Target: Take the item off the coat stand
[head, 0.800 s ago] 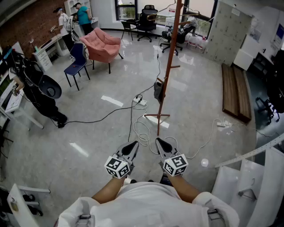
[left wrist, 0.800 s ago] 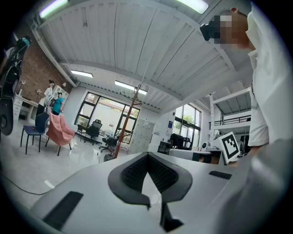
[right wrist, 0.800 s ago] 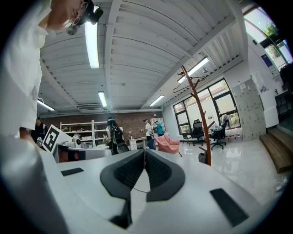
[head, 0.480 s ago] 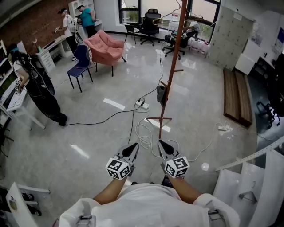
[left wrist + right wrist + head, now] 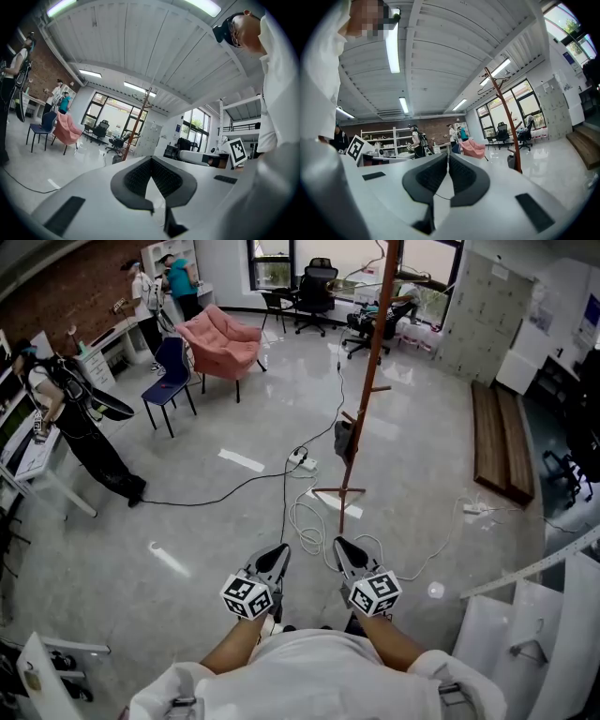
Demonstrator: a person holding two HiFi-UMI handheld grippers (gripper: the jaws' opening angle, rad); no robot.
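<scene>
A tall reddish-brown coat stand rises from a cross-shaped foot on the grey floor ahead of me. A dark bag-like item hangs low on its pole. My left gripper and right gripper are held side by side near my body, well short of the stand, both shut with nothing between the jaws. The left gripper view shows the shut left gripper, with the stand and the item far off. Beyond the shut right gripper in its own view are the stand and the item.
White cables and a power strip lie on the floor between me and the stand. A pink armchair and a blue chair stand at the back left. A person stands at the left, a wooden bench at the right.
The stand has shifted slightly right and nearer in the head view. The person at the left has changed pose. Both grippers stay shut, side by side near my body.
</scene>
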